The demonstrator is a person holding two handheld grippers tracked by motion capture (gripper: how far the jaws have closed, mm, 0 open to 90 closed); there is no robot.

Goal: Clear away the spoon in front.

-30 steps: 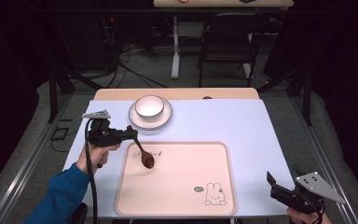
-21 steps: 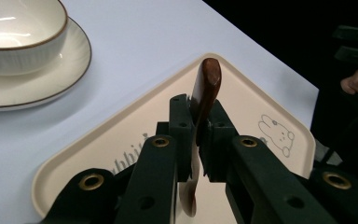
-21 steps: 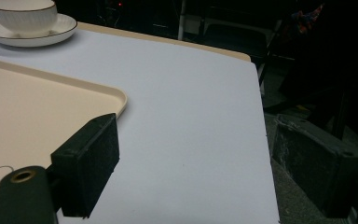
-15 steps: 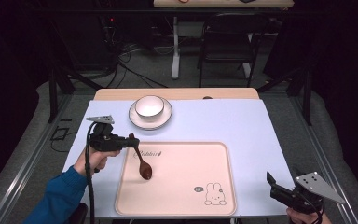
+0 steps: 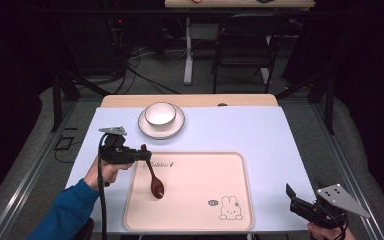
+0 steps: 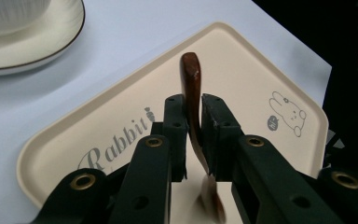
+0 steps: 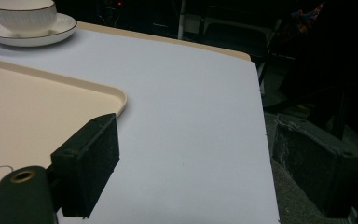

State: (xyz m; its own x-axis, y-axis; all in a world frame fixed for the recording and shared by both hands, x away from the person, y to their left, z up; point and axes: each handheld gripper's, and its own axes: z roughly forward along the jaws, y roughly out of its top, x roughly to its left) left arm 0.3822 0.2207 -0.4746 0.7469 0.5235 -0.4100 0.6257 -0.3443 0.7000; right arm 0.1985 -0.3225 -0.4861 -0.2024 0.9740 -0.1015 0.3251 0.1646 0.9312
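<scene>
One slip is my worry: my left gripper (image 6: pixel 193 122), its jaws just easing apart, barely pinches the dark brown wooden spoon (image 5: pixel 153 172) by the handle, and it could drop askew. My right gripper (image 5: pixel 300 201) stands spread, idle. The spoon's bowl rests on the cream rabbit-printed tray (image 5: pixel 230 172), its handle rising toward the tray's far left corner.

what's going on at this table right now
A person is working with a hand-held gripper in each hand. The left gripper has its fingers closed around the handle of a brown wooden spoon, whose bowl end rests on the cream rabbit tray. The fingers have just eased slightly, but the spoon is between them. The right gripper waits open off the tray's near right corner, holding nothing. A white bowl sits on a saucer beyond the tray.
</scene>
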